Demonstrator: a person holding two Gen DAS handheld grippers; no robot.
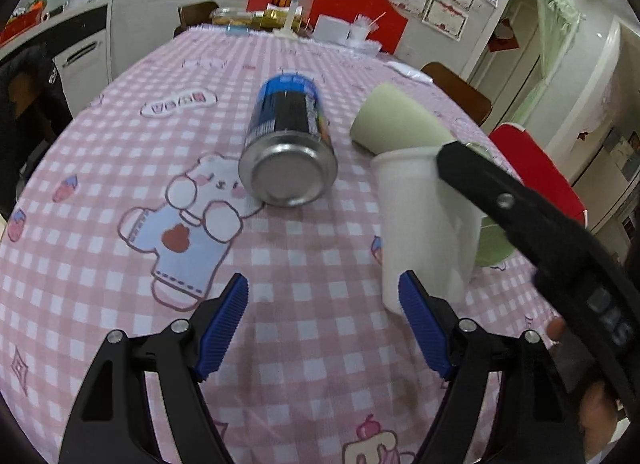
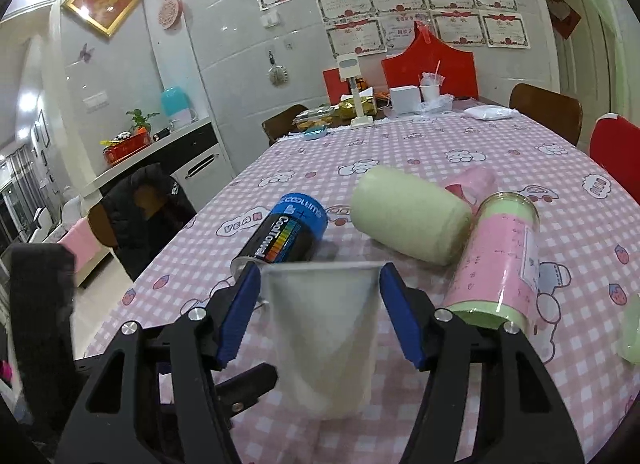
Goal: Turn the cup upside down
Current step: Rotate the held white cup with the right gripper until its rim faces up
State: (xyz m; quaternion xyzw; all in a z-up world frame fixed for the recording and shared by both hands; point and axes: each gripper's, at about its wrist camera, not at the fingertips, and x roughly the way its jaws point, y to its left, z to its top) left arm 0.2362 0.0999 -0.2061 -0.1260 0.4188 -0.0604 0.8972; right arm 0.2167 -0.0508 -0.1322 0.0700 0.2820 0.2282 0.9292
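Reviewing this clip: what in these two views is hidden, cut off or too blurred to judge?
- White cup, right wrist view: motion-blurred; whether the right gripper pads actually press it is unclear.
- White cup, left wrist view: the right gripper's arm covers its far side.
- Pink-and-green canister: its near end sits behind a gripper finger.
- Can: label too foreshortened to read.

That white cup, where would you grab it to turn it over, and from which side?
Grip the white cup across its side wall just below the rim, coming in level from the near side, as the right gripper does. The wall tapers, so it is widest there, and a side hold leaves the wrist free to roll the cup over. The left gripper is open, idle.
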